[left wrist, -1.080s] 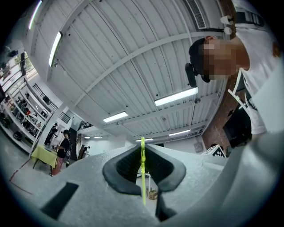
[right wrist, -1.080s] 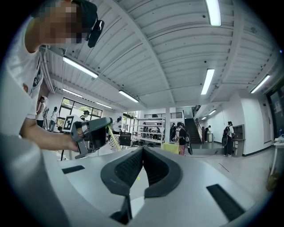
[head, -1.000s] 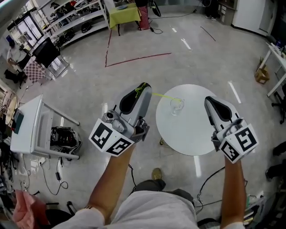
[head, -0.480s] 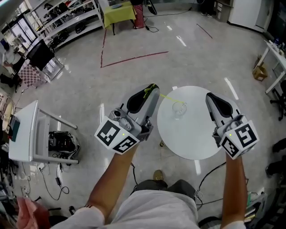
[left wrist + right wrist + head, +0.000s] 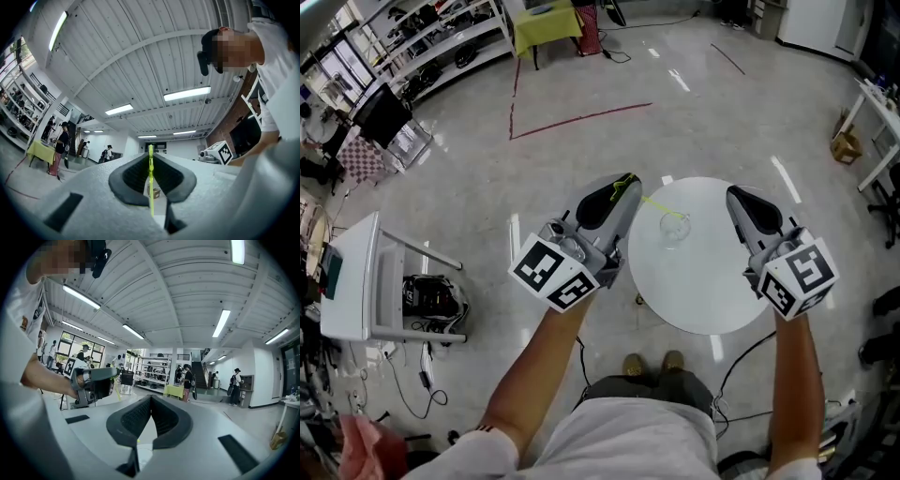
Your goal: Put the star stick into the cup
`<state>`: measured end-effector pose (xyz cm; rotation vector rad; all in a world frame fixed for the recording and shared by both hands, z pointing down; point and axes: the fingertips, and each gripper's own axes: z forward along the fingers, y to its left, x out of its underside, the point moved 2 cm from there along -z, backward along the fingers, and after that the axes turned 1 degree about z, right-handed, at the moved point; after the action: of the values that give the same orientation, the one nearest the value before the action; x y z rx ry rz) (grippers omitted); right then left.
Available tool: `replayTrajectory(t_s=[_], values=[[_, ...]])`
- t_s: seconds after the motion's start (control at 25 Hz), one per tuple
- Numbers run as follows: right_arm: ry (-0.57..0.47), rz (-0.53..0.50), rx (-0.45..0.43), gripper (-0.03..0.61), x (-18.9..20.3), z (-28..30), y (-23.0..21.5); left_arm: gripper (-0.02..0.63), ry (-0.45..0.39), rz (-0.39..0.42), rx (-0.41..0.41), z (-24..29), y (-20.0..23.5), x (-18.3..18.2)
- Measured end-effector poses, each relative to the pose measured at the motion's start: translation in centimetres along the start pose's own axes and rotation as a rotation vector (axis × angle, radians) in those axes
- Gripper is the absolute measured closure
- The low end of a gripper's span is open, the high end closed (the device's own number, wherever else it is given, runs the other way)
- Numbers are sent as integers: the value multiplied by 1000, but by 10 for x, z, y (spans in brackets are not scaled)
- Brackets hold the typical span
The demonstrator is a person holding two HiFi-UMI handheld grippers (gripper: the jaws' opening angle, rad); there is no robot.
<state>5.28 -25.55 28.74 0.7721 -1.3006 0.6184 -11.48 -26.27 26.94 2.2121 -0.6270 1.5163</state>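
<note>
A clear glass cup stands on the round white table. The thin yellow-green star stick slants from my left gripper toward the cup's rim; whether its far end is inside the cup I cannot tell. The left gripper is shut on the stick, which shows as a bright line pinched between the dark pads of the left gripper. My right gripper hovers over the table's right side, right of the cup, jaws shut with nothing in them. In the right gripper view, the left gripper and stick show beyond the right gripper.
A white desk with a black bag beneath it stands at the left. Shelving and a yellow-green covered table are at the back. Red tape marks the floor, and a cardboard box sits far right.
The left gripper, with the stick in it, has shifted slightly right, toward the table and cup. The right gripper has barely moved. Both of the person's feet now show below the table.
</note>
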Motion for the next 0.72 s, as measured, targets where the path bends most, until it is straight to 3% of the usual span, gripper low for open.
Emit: replayTrajectory(t_s=[0.72], values=[[12, 30, -75, 568, 26, 12, -29, 584, 130, -31, -108, 21, 14, 64]])
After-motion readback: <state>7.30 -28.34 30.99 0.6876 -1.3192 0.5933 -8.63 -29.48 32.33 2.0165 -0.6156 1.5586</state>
